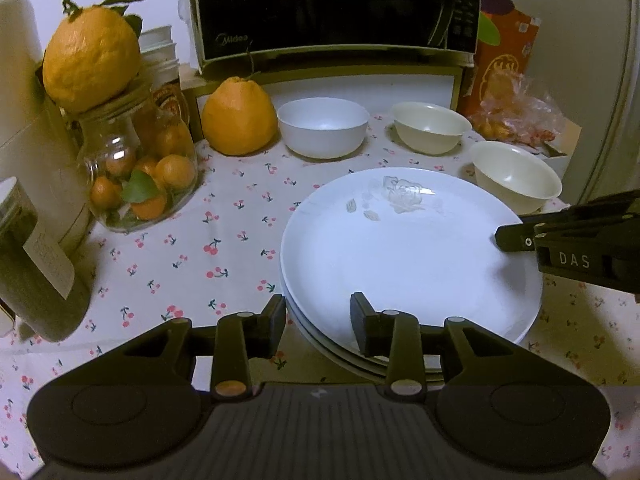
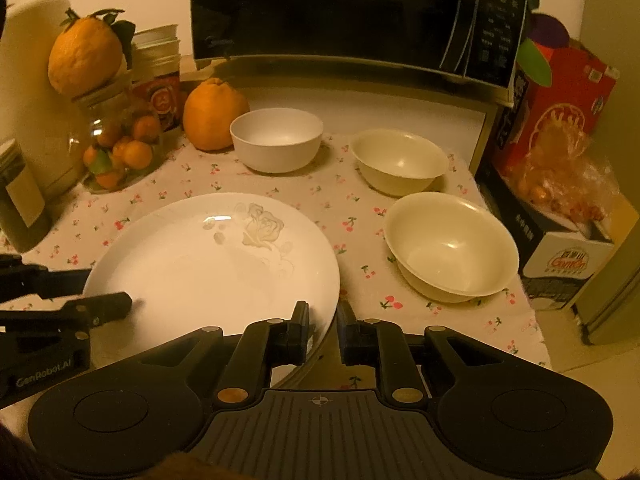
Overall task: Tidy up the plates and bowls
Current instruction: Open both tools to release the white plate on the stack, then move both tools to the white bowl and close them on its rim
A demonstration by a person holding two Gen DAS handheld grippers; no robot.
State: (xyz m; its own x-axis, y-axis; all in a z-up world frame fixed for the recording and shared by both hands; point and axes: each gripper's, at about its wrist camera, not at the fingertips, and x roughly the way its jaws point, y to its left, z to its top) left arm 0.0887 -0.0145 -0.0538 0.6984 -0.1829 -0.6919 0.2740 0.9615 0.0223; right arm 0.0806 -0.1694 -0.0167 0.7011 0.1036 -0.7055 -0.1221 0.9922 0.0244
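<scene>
A stack of white plates [image 1: 400, 248] [image 2: 208, 272], the top one printed with a pale rose, lies on the cherry-print tablecloth. My left gripper [image 1: 318, 312] straddles the stack's left rim, one finger outside and one over the top plate, with a gap around the rim. My right gripper [image 2: 324, 312] straddles the right rim, jaws slightly apart and not pressing. Each gripper also shows in the other's view: right gripper [image 1: 512, 228], left gripper [image 2: 108, 288]. Behind the stack stand a white bowl [image 1: 323, 128] [image 2: 276, 144] and two cream bowls [image 1: 430, 128] [image 1: 516, 180] [image 2: 400, 162] [image 2: 452, 246], all upright and separate.
A black microwave [image 1: 328, 8] stands on a shelf at the back. A large orange fruit [image 1: 238, 118] sits beside the white bowl; a glass jar of small oranges [image 1: 140, 184] bears another. A red box [image 2: 560, 112] and bagged fruit crowd the right. The table edge [image 2: 536, 320] drops off at right.
</scene>
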